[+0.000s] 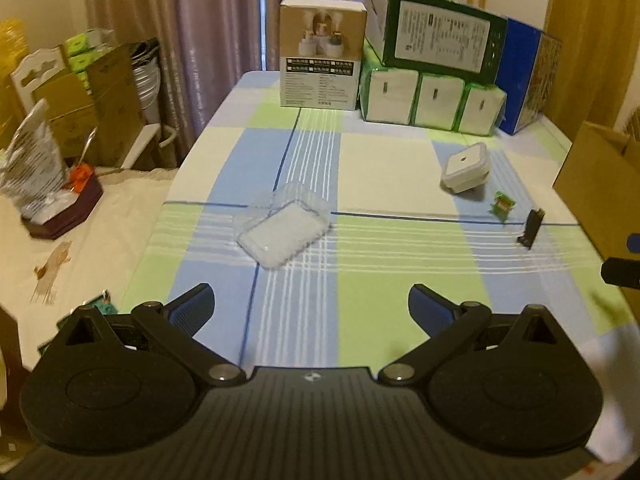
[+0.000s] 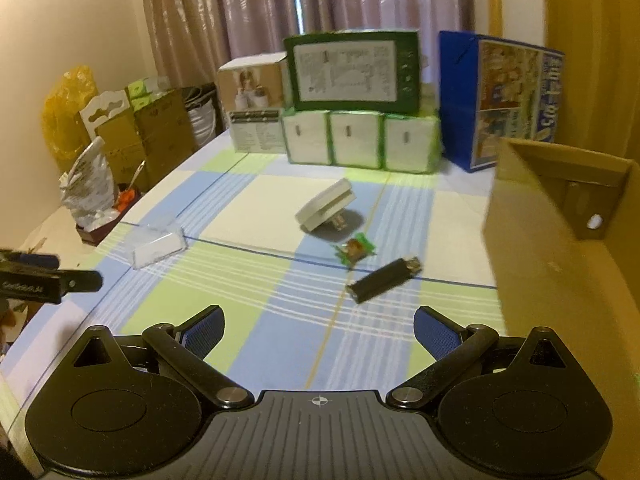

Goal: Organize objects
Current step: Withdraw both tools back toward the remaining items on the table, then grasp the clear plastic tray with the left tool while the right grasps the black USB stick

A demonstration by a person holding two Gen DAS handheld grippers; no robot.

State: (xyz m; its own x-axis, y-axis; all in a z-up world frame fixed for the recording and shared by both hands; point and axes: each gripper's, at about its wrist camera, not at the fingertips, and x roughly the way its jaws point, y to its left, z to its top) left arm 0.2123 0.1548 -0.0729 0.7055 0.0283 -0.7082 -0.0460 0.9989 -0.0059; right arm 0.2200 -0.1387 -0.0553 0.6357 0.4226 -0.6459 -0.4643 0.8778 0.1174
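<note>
Status near zero: left gripper and right gripper both spread wide and empty above table near edge, clear tray mid-left, white plug, green candy, black lighter loose mid-right beside cardboard box, nothing sorted yet.

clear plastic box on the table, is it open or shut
Open. The clear plastic box has its lid tilted up behind the tray, hinged along the far edge; it looks empty, though blur hides detail.
</note>
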